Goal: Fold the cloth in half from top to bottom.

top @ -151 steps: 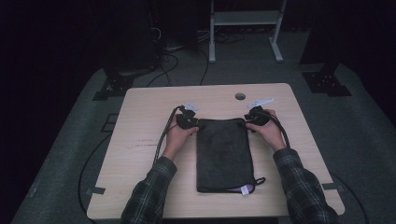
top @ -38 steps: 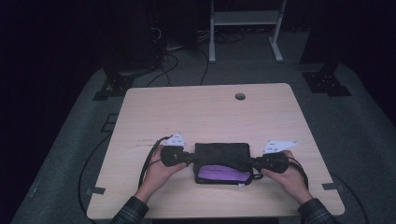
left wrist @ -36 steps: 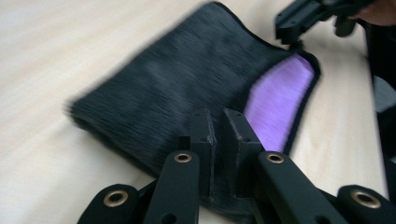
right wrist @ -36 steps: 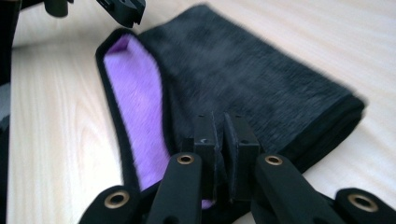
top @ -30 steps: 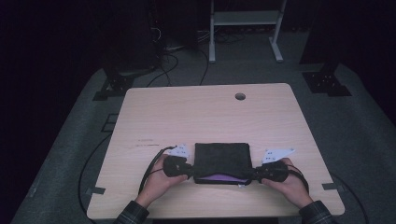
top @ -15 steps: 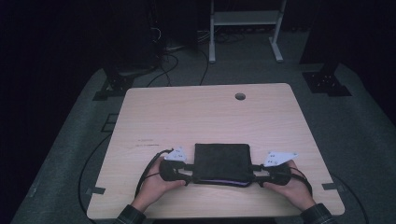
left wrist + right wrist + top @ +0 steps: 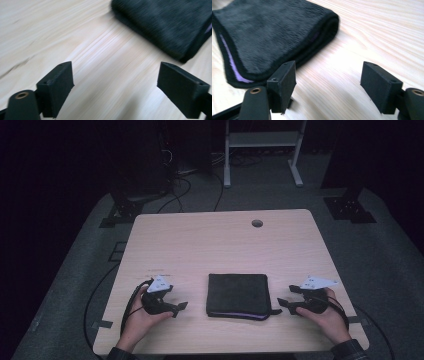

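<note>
High view: left claw (image 7: 176, 307) and right claw (image 7: 281, 303) both gape wide and empty, low over the bench (image 7: 210, 240). Between them, apart from both, lies the folded dark towel (image 7: 237, 295). Folding looks finished; next likely another fold or withdrawal.

folded cloth (image 7: 237, 295) alone blocks table (image 7: 210, 240).

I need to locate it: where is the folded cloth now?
In the high view, the cloth lies on the table's near middle, between the left tongs and right tongs, untouched.
</note>
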A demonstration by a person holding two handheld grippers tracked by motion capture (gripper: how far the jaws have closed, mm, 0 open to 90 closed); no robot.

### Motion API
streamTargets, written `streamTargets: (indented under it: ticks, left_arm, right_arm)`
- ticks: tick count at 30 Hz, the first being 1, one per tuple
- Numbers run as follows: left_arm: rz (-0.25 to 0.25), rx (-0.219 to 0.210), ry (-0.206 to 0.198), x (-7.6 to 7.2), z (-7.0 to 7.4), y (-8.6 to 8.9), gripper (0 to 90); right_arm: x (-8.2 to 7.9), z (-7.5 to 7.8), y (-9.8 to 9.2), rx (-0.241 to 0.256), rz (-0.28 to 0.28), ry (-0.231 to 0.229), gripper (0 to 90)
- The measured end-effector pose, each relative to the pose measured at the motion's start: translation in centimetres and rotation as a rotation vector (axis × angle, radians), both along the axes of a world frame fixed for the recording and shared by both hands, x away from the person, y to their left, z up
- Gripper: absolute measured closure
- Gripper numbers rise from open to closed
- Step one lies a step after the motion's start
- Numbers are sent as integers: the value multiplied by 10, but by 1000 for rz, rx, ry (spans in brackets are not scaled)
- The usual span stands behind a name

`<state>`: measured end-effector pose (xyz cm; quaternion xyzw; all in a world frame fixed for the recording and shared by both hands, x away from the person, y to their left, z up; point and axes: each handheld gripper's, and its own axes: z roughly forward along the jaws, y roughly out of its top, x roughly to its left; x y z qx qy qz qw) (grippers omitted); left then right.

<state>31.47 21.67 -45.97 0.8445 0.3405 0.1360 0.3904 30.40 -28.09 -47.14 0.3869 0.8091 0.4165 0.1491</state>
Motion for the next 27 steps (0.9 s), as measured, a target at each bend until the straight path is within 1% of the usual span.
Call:
streamTargets:
  ticks: [1,2,6,9,10,11,13,15,16,17,18,20,27]
  left_arm:
    - [14,19,0,-1,-2,5,105]
    - [23,27,7,-2,-3,9,99]
    - [40,48,39,-5,-10,20,82]
    - [49,68,48,-8,-14,26,77]
    - [57,70,48,-8,-16,27,71]
    - [57,82,52,-8,-17,29,68]
    - [62,94,29,-9,-19,32,51]
    - [59,99,24,-10,-20,33,40]
    - [61,93,22,-10,-22,34,4]
    - [56,84,8,-10,-23,35,0]
    - [56,78,4,-10,-24,35,0]
    - [56,79,4,-10,-24,35,0]
    - [56,78,4,-10,-24,35,0]
  right_arm:
    - [0,0,-2,-4,-9,3,258]
    - [-1,-1,-5,-11,-20,4,253]
    - [-2,-5,-17,-34,-68,14,238]
    - [-3,-8,-26,-54,-106,23,234]
    - [-3,-9,-28,-65,-116,25,231]
    - [-4,-10,-30,-74,-126,27,228]
    - [-5,-11,-34,-85,-136,27,224]
    - [-5,-13,-36,-101,-148,35,215]
    - [-5,-14,-38,-109,-150,25,200]
    - [-5,-14,-39,-106,-152,26,193]
    - [-5,-15,-40,-102,-155,22,184]
    - [-4,-15,-42,-102,-166,27,170]
    - [-6,-16,-43,-102,-166,25,163]
